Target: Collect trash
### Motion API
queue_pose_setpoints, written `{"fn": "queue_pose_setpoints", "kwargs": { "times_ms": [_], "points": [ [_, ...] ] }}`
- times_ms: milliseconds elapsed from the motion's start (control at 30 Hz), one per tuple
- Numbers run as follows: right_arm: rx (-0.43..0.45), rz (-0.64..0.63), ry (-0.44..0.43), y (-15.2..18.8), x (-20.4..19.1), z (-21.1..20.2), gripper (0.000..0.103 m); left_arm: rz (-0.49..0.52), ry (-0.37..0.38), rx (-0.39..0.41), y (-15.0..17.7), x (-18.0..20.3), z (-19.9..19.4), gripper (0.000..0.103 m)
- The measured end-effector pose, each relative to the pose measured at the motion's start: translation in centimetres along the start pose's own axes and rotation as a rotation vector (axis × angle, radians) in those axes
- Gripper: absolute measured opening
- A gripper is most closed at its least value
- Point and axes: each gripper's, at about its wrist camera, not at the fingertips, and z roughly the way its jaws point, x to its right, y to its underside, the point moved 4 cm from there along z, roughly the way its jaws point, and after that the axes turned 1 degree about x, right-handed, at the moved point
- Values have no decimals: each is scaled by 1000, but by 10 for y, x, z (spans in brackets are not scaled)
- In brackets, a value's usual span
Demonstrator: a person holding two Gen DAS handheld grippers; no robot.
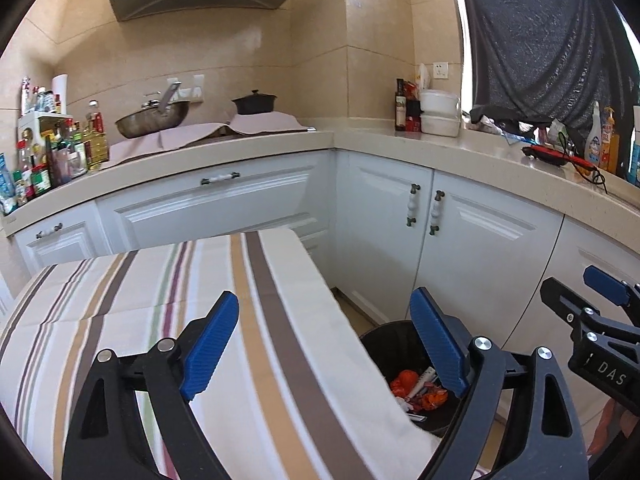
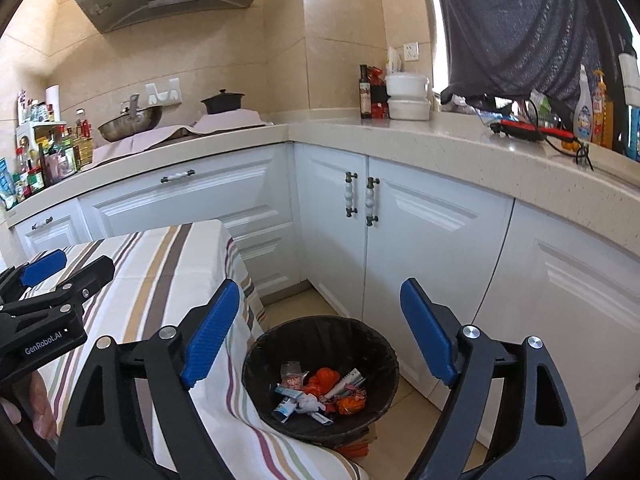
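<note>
A black trash bin (image 2: 380,348) stands on the floor beside a table draped in a striped cloth (image 2: 168,264). Several wrappers and orange scraps (image 2: 320,392) lie inside it. My right gripper (image 2: 320,288) hovers above the bin, open, with nothing between its blue pads. My left gripper (image 1: 324,300) is open and empty too, over the right edge of the striped cloth (image 1: 160,320). In the left wrist view the bin (image 1: 384,340) is half hidden by the cloth, with the trash (image 1: 416,390) showing. Each gripper appears at the edge of the other's view: right gripper (image 1: 592,300), left gripper (image 2: 60,272).
White cabinets (image 2: 420,248) wrap around the corner close behind the bin. The counter holds a wok (image 2: 130,122), a black pot (image 2: 222,102), bottles (image 2: 52,152), white containers (image 2: 408,96) and a red device (image 2: 532,130). A hand (image 2: 36,412) shows at lower left.
</note>
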Motion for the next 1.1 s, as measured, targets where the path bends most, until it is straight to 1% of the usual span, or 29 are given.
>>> {"fn": "queue_pose_setpoints", "kwargs": {
  "times_ms": [200,467,767,1100],
  "points": [
    [11,-14,-4,-1,-13,-14,81,-9,-12,20,2,-14,-20,85],
    [34,-20,-3,-3,-21,-30,81,-38,-38,24,5,-32,-34,86],
    [48,-23,6,-6,-21,-36,81,-47,-44,32,6,-37,-39,86],
    [47,-23,6,-5,-21,-38,82,-49,-44,23,8,-39,-38,86]
  ]
}}
